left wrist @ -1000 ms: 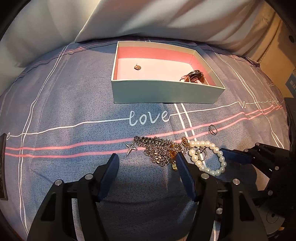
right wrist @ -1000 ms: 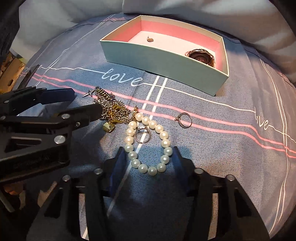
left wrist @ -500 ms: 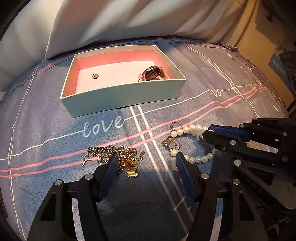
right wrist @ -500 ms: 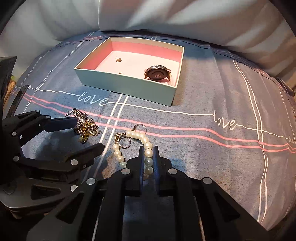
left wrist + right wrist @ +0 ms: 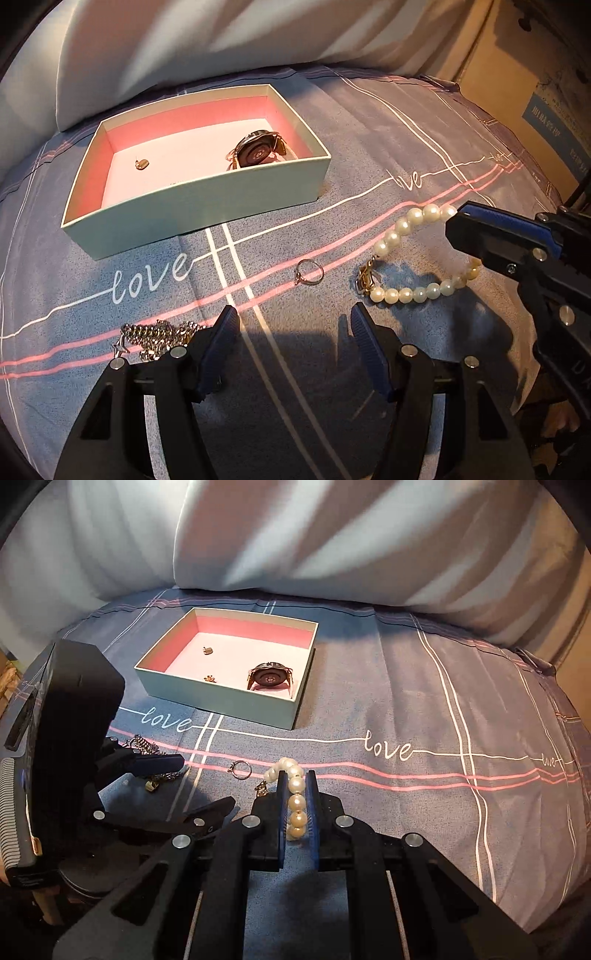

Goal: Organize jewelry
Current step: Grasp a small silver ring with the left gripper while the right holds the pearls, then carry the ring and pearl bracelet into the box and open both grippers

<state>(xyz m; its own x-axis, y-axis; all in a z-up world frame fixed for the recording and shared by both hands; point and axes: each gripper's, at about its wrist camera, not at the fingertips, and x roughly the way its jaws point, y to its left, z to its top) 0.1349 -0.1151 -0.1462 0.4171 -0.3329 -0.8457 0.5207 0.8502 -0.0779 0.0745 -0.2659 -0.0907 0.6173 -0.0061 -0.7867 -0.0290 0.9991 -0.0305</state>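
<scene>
Right tool [image 5: 296, 805] pinches the pearl bracelet [image 5: 402, 254], lifted just above the bed [image 5: 406, 709]. Left tool [image 5: 293, 336] spread, empty, chain [image 5: 159, 334] beside its left finger. Ring [image 5: 309, 271] lies just ahead. Farther back, box [image 5: 199, 206] holds a watch [image 5: 258, 150].

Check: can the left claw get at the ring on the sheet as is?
Probably yes. The left claw is open and empty, the ring lies bare just ahead; the pearl bracelet hangs off to the side in the right claw.

Blue "love" bedsheet [image 5: 369, 129]; white pillows [image 5: 332, 535] behind; cardboard box [image 5: 535, 92] beside.
</scene>
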